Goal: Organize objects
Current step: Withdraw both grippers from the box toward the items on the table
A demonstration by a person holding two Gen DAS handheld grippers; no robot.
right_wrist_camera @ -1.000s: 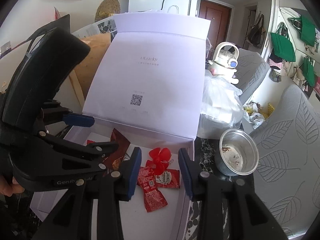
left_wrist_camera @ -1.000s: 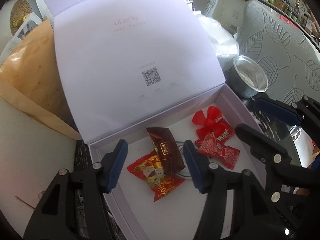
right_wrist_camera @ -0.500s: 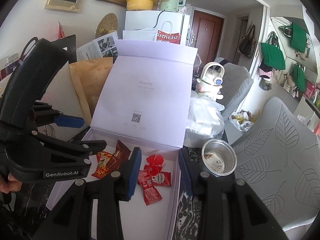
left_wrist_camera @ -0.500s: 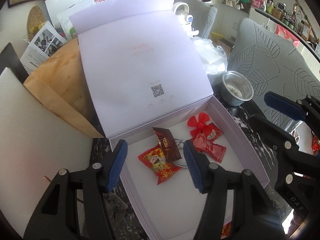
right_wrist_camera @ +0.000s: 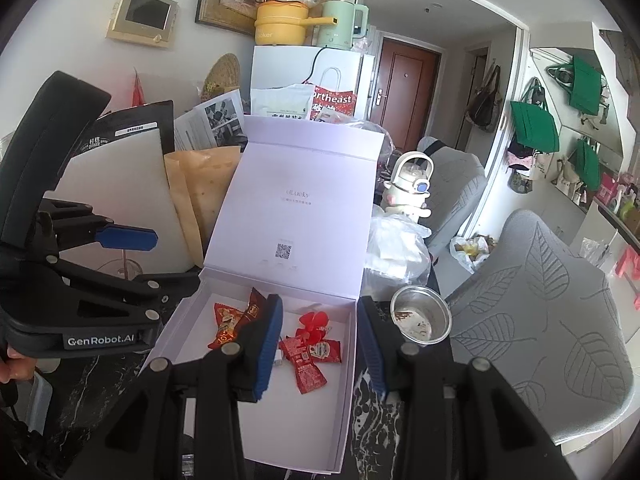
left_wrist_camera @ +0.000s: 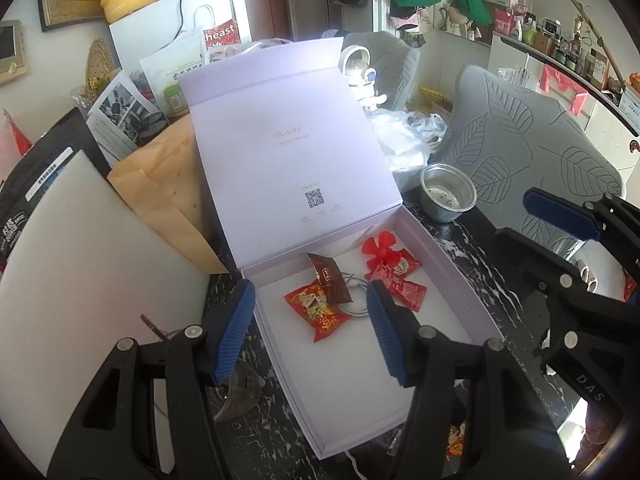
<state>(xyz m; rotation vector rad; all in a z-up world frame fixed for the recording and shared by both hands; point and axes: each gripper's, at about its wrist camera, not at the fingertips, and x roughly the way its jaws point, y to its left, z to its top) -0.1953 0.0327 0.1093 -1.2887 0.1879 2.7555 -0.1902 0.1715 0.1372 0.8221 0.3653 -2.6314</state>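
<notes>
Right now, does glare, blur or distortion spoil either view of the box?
Left wrist: fisheye bends the edges of the box; its lid is bright, print faint; snack packets sharp. Right wrist: the same curving, evenly lit, no blur.

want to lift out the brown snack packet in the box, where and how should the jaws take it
Probably the brown packet by its upper crimped end, from above. It lies flat, overlapping the red-gold packet, so that end, clear of the red-gold one, lets the jaws pinch it alone. The left gripper, open, is nearest.

Open white box (left_wrist_camera: pixel 448 264), lid upright; red snack packets (left_wrist_camera: pixel 318 310) and red flower (left_wrist_camera: pixel 380 250) inside.
</notes>
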